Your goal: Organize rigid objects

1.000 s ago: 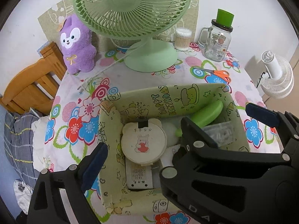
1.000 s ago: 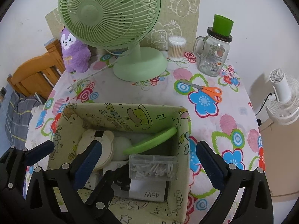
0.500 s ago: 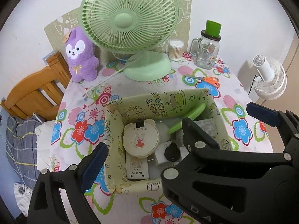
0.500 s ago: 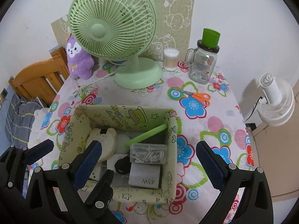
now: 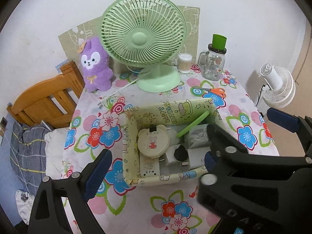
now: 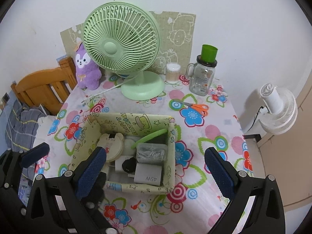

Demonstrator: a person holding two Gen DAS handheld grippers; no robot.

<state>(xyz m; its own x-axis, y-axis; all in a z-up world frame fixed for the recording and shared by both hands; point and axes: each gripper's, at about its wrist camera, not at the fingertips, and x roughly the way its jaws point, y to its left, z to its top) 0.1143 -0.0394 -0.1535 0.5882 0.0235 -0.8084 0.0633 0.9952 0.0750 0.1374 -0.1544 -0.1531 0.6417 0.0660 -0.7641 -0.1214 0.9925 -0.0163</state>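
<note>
The fabric box (image 6: 124, 150) sits on the flowered worktop (image 6: 210, 136), holding a white charger (image 6: 149, 176) marked "45W", a clear case (image 6: 152, 153), a green lid (image 6: 149, 138) and a round bear-eared case (image 5: 153, 142). Both the right gripper (image 6: 156, 172) and the left gripper (image 5: 156, 167) hover above it, fingers spread wide, empty. Behind stand a green fan (image 6: 120, 52), jar (image 6: 202, 79) and scissors (image 6: 195, 105).

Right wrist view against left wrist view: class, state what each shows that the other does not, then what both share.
Only the right wrist view shows the "45W" print on the white charger and the clear box unobstructed. Only the left wrist view shows the rabbit picture on the round cream case face-on. Both share the storage box, green fan, orange scissors, glass jar, and both open grippers, left gripper and right gripper.
</note>
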